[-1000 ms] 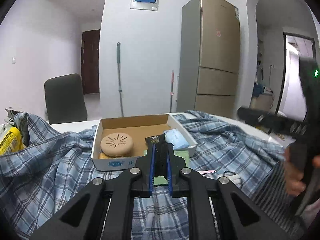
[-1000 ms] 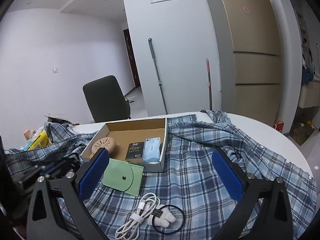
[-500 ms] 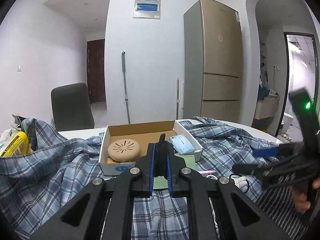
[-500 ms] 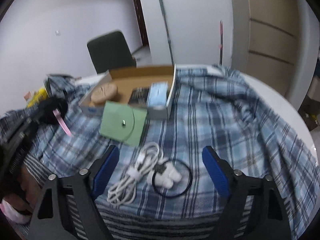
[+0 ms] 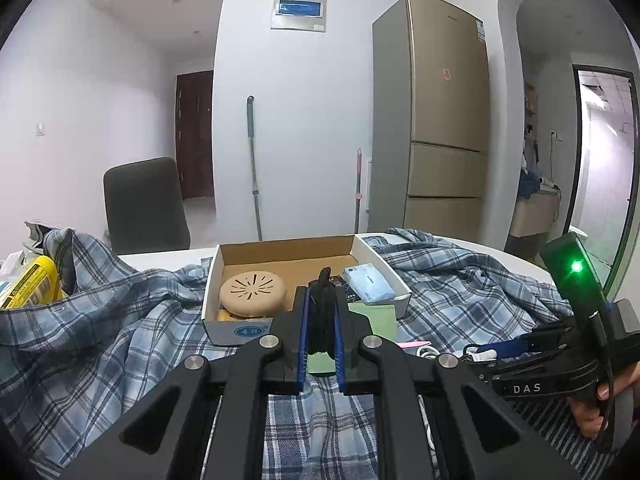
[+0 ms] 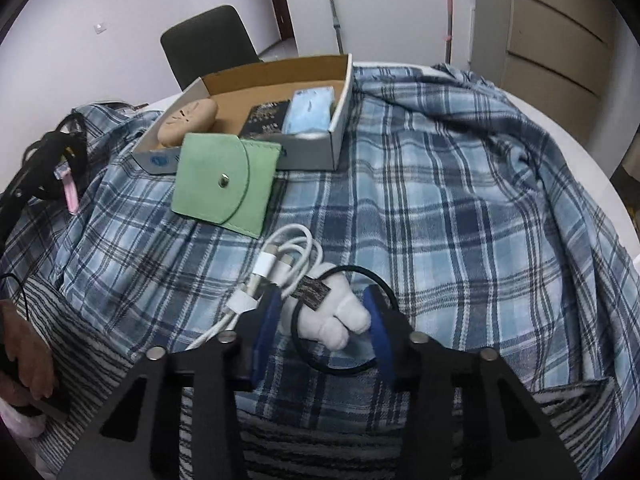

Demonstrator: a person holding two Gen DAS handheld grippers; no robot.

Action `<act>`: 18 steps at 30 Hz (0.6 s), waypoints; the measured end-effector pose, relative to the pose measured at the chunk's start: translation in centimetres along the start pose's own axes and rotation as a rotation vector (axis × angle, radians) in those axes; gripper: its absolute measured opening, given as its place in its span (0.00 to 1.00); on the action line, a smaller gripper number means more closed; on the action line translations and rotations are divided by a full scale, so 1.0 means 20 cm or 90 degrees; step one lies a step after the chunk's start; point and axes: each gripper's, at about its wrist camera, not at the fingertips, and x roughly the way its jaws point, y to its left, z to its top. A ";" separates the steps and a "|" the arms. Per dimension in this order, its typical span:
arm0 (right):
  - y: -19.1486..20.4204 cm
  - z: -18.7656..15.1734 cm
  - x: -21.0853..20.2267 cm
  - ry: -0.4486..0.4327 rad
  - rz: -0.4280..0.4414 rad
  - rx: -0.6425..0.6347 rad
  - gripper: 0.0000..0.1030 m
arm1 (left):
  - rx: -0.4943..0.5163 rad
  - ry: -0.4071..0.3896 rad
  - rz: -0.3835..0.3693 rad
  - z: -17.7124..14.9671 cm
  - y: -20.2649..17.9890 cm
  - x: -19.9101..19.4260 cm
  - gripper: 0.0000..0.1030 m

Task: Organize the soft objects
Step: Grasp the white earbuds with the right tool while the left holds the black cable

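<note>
Two tools in play. Left tool [image 5: 321,320] clamped tight on black soft item [image 5: 323,312], held above plaid shirt [image 6: 440,168] before cardboard box [image 6: 340,92]. Right tool [image 6: 324,320] low over shirt, pads apart, straddling white plush toy [image 6: 340,316] ringed by black elastic band [image 6: 384,280]; contact with pads unclear. White cable [image 6: 288,256] touching toy's left. Green pouch [image 6: 220,184] leaning on box front. Box holds tan round sponge [image 6: 186,118], blue mask pack [image 6: 310,110], black packet [image 6: 266,116].
</note>
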 end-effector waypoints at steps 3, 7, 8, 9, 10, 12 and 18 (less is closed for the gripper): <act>-0.01 -0.01 0.02 0.020 0.001 0.002 0.33 | 0.003 0.000 0.000 0.00 0.00 0.00 0.11; 0.00 -0.01 0.01 0.011 -0.012 -0.005 0.29 | 0.002 -0.005 0.000 0.00 0.00 -0.01 0.11; 0.01 -0.01 0.01 0.006 -0.017 -0.008 0.29 | 0.003 -0.006 -0.001 0.00 0.00 -0.01 0.11; 0.01 -0.01 0.00 0.000 -0.019 -0.012 0.29 | 0.003 -0.007 -0.001 0.00 0.00 -0.01 0.11; 0.02 -0.01 -0.01 -0.005 -0.019 -0.016 0.29 | 0.003 -0.008 -0.002 0.00 0.00 -0.01 0.11; 0.02 -0.01 -0.04 -0.022 -0.015 -0.021 0.29 | 0.003 -0.011 -0.006 0.00 0.00 -0.02 0.11; 0.03 -0.02 -0.11 -0.073 0.001 -0.022 0.29 | 0.007 -0.022 -0.003 0.00 0.00 -0.03 0.11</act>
